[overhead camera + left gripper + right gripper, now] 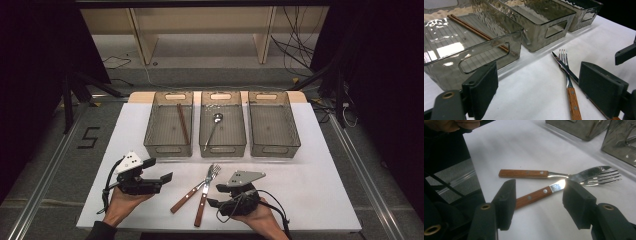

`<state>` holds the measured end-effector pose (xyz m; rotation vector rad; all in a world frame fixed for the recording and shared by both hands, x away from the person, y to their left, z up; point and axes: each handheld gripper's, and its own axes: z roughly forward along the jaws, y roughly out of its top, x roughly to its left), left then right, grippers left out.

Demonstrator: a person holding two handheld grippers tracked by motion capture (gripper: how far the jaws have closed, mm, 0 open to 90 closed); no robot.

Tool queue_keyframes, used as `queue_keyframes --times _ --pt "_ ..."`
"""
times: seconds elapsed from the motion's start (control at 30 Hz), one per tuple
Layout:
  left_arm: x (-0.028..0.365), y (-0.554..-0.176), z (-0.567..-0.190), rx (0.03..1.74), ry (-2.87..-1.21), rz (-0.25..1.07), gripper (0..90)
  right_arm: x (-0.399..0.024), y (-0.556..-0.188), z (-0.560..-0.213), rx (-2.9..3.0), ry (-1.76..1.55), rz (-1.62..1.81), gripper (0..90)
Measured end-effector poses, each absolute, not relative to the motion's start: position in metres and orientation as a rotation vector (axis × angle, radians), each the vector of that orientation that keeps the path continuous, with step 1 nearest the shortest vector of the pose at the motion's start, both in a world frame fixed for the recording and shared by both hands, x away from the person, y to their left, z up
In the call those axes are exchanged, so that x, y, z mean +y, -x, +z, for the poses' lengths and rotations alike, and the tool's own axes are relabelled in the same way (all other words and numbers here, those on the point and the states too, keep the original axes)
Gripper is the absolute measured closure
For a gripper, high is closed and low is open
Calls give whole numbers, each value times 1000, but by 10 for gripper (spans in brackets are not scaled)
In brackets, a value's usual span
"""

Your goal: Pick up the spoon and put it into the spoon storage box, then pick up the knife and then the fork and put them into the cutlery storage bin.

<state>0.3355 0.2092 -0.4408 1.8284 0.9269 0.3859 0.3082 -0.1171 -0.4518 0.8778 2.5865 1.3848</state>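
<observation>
Now 2 wooden-handled pieces, 1 fork point(212, 175) and 1 knife point(192, 192), lie crossed on the white desk point(310, 190) before 3 bins point(222, 125), between the left tool point(162, 172) and right tool point(216, 195), both with jaws apart.

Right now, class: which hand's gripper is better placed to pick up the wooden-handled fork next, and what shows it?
The right gripper. In its own view its open jaws straddle the fork handle. The left gripper is open too, with fork and knife off toward one jaw.
</observation>
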Motion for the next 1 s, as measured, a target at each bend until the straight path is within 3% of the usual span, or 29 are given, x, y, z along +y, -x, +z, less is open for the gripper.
queue_keyframes --times 0.23,0.7,1.0 --pt "209 -333 -443 915 -1825 395 157 -110 -307 -455 2599 -857 1391 550" --pt "210 -332 -444 918 -1799 415 157 -86 -308 -462 2661 -779 1362 837" --pt "208 -332 -444 904 -1808 425 158 -63 -308 -474 2741 -730 1268 900"
